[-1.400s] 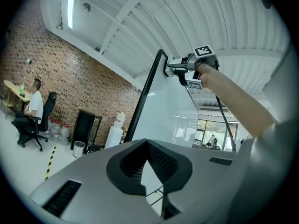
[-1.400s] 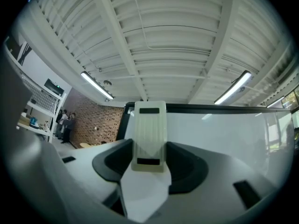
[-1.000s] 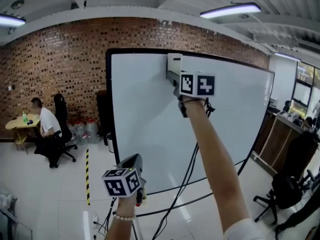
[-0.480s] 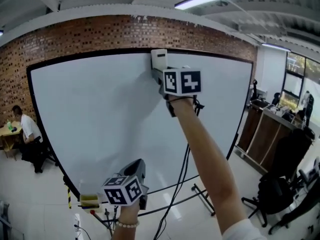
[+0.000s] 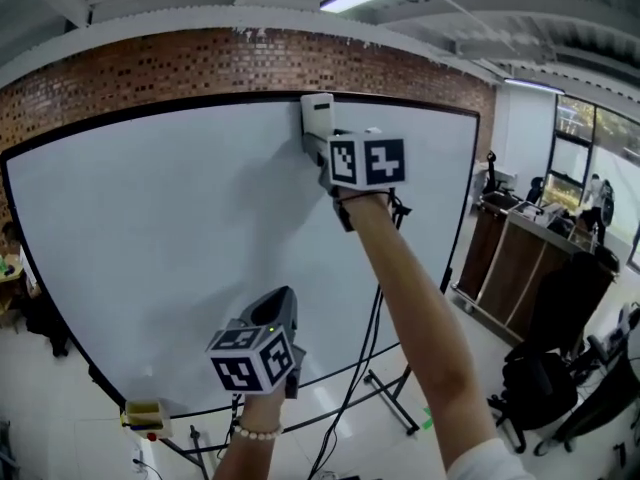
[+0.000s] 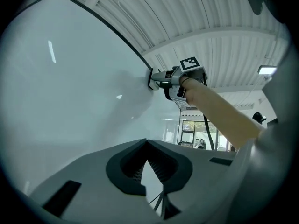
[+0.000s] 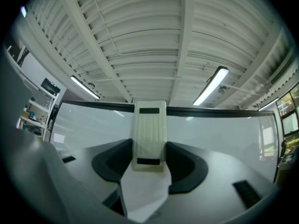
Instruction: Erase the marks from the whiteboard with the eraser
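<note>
A pale cream, ribbed plastic eraser (image 5: 317, 118) is held flat against the large white, black-framed whiteboard (image 5: 150, 258), right at its top edge and a little right of the middle. It is gripped by the right tool (image 5: 325, 151), whose jaws are closed on the eraser's lower end; the upper end is seen standing clear above them in the right gripper view. The arm behind it is stretched up nearly straight.

The left tool (image 5: 280, 306) is held low in front of the board's lower part, well apart from the eraser. Its jaws are brought together at the tips and nothing is carried between them.

Compared with a second ago, much more of the board is shown to the left, and the eraser is found further along the top edge towards the right (part of this shift may be owed to the turning of the head alone). Its height against the frame is unchanged, so a sideways stroke along the uppermost strip is judged to be in hand.

No marks can be made out anywhere on the white surface in any view; only soft shadows and reflections are seen. The erasing is therefore judged to be nearly finished, with the strip to the right of the eraser, towards the board's right corner, left to be passed over.
</note>
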